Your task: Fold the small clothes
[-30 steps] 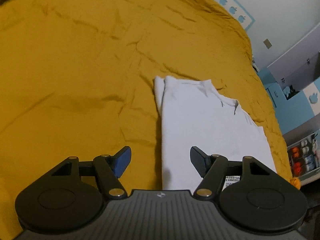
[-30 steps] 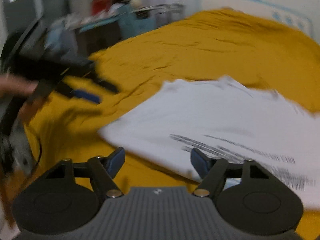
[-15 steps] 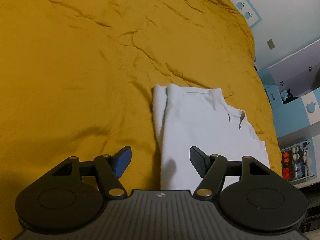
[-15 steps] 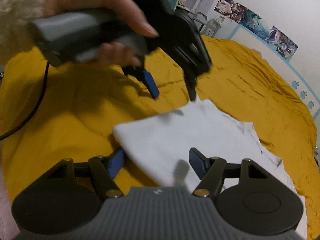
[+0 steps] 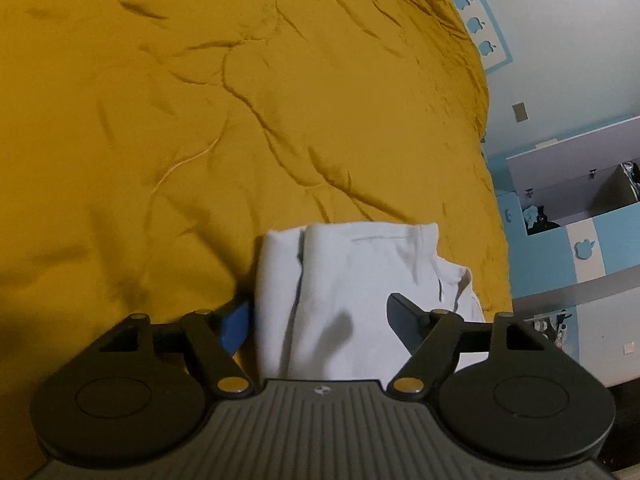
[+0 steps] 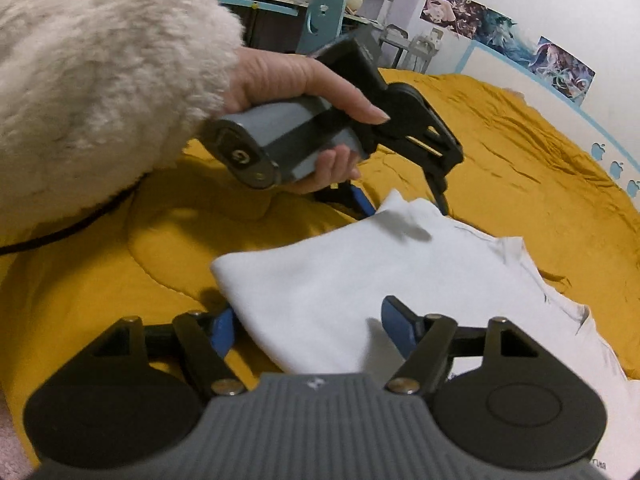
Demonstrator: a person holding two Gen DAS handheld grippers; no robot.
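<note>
Straddling the near edge of a folded white t-shirt (image 6: 352, 280), the right claw (image 6: 308, 332) has its jaws spread wide apart w/ nothing pinched; the blue left pad sits low beside the shirt's near left corner, the right pad hovers over white fabric. In the right wrist view, just beyond that corner, a hand (image 6: 296, 92) in a fluffy cream sleeve (image 6: 100, 80) grips the grey handle of the left claw (image 6: 404, 204), thumb laid along the top, fingers curled under; a black cable (image 6: 60, 232) trails off toward the left. That claw tilts down toward the shirt's far left corner, tips at or just above the cloth – can't tell if touching.

From the left wrist view, the left claw (image 5: 316, 320) is also spread wide, empty, one pad on each side of the shirt's (image 5: 360, 280) left folded edge: blue pad over the bedspread, other pad over the white cloth.

Shirt lies flat on a mustard-yellow bedspread (image 5: 160, 120), folded lengthwise w/ layered edges showing, collar visible on the right side. Fabric is smooth and plain on top. Bedspread is creased throughout. Further off: white wall w/ blue apple-shape decals (image 5: 476, 24), blue-and-white cabinets (image 5: 580, 240).
</note>
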